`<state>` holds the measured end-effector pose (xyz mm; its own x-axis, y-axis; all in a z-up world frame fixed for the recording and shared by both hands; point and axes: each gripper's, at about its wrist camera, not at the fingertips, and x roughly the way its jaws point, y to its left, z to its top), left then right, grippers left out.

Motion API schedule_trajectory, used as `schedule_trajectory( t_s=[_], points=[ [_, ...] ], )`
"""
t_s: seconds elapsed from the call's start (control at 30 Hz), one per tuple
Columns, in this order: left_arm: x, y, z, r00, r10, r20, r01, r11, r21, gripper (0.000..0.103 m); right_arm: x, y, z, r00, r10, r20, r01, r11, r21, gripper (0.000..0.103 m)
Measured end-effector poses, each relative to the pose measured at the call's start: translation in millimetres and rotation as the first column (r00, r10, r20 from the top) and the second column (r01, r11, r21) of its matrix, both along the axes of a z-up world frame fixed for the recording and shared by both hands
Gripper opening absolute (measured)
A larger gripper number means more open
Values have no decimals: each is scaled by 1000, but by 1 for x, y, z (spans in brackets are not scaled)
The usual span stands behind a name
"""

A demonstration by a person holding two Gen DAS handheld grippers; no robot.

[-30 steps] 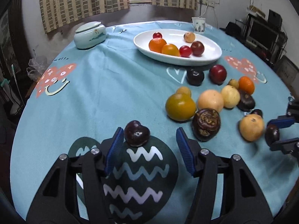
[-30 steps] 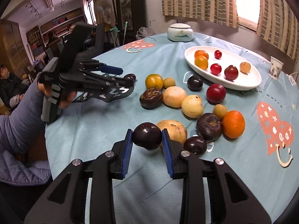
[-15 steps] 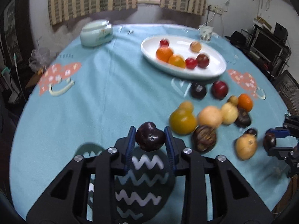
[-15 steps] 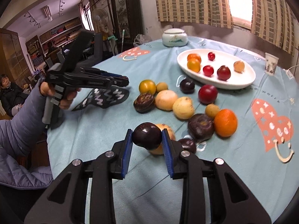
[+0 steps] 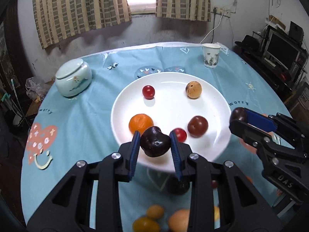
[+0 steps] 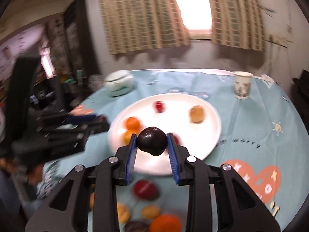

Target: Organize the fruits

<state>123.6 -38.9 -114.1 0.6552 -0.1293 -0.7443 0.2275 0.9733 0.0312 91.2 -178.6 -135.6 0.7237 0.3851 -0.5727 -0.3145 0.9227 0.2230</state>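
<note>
My left gripper (image 5: 155, 144) is shut on a dark purple fruit (image 5: 155, 145) and holds it above the near rim of the white oval plate (image 5: 220, 104). My right gripper (image 6: 151, 144) is shut on a dark plum (image 6: 152, 143), also over the plate's (image 6: 212, 116) near edge; it shows in the left wrist view (image 5: 239, 116) at the plate's right rim. The plate holds an orange (image 5: 141, 123), two small red fruits (image 5: 148, 92), a dark red plum (image 5: 197, 126) and a tan fruit (image 5: 193, 89). The right wrist view is blurred.
Several loose fruits (image 5: 152, 212) lie on the blue tablecloth below the grippers. A pale lidded ceramic jar (image 5: 73, 79) stands at the back left, a paper cup (image 5: 211, 56) at the back right. Shelves with electronics (image 5: 280, 48) stand to the right of the table.
Both grippers have lifted and moved forward with their fruits, from beside the loose pile to over the plate's near edge. One second ago the left gripper was open around its fruit; it has since shut.
</note>
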Motion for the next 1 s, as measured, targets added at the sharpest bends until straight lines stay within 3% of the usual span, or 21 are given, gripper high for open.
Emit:
schedule_trajectory(
  t_s=[0.17,0.2,0.27,0.43,0.47,0.5,0.57,0.7,0.8,0.87,1.0],
  points=[
    [35,-9,-14,999,25,-36,-24,999,26,34,46,-2,-22,994,-67,-87,63,997,-47,33],
    [37,-8,-16,999,27,-44,-26,999,24,47,50,-2,-25,992,-77,-100,72,996,-57,33],
    [37,-4,-16,999,33,-26,-33,999,9,58,52,-1,-28,992,-77,-102,70,995,-71,33],
    [25,-1,-12,999,36,-16,-36,999,18,62,49,-5,-29,990,-94,-108,90,995,-45,36],
    [21,1,-10,999,37,-17,-37,999,8,63,48,-7,-28,989,-88,-118,87,996,-19,38],
    [16,3,-6,999,43,-15,-43,999,-2,63,45,-8,-25,989,-84,-122,84,996,-8,49],
    [1,10,3,999,49,7,-49,998,-25,65,30,-11,-15,991,-108,-83,109,994,9,67],
    [-60,30,17,991,54,122,-49,998,-40,77,-16,-27,-7,995,-34,-92,47,989,139,68],
    [-107,37,16,975,47,218,-51,999,10,85,-57,-38,-12,998,-13,-64,23,988,154,71],
    [-128,44,10,971,57,231,-50,998,-33,85,-80,-45,-18,999,-14,-45,22,986,165,71],
    [-141,44,-5,969,55,240,-33,995,-99,86,-103,-63,-36,997,-6,-81,29,958,284,71]
  ],
)
